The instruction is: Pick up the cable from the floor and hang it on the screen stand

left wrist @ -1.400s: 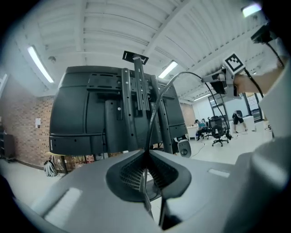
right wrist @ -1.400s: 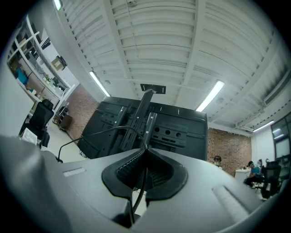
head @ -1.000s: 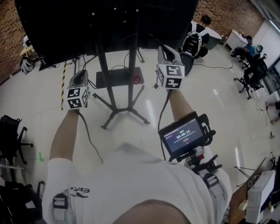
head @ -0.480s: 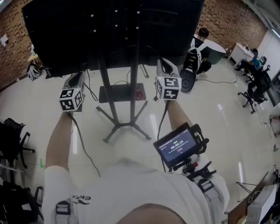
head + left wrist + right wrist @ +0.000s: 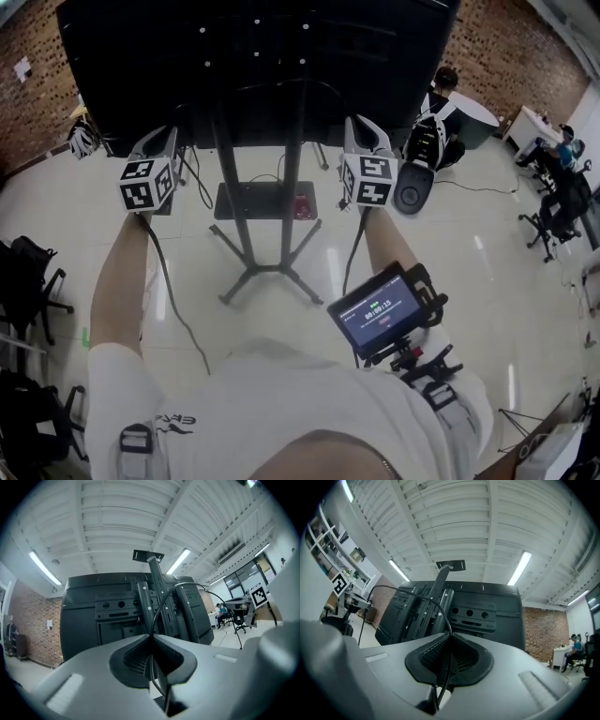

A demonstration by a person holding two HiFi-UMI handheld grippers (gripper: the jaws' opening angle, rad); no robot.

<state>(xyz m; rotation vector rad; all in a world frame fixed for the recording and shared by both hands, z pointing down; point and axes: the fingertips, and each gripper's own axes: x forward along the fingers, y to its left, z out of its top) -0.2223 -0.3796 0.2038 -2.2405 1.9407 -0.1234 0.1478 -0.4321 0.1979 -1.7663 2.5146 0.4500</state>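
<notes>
A thin black cable (image 5: 281, 82) runs in an arc between both grippers, in front of the posts of the screen stand (image 5: 226, 187). My left gripper (image 5: 167, 134) is raised beside the lower edge of the black screen (image 5: 253, 56), left of the posts, and is shut on the cable (image 5: 161, 609). The right gripper (image 5: 362, 123) is right of the posts at about the same height, shut on the cable (image 5: 426, 597) too. In the left gripper view the jaws (image 5: 152, 637) pinch the strand, and likewise in the right gripper view (image 5: 449, 637). Loose cable (image 5: 165, 281) hangs from each gripper.
The stand's legs (image 5: 267, 272) spread on the glossy floor below, with a black flat box (image 5: 255, 200) behind them. Office chairs (image 5: 28, 272) stand at the left. A round black item (image 5: 412, 194) and a seated person (image 5: 441, 94) are at the back right. A small monitor (image 5: 382, 305) hangs at my chest.
The left gripper has risen with the cable from beside the stand's lower post to the screen's lower edge. The right gripper has shifted slightly towards the screen. Both stay shut on the cable.
</notes>
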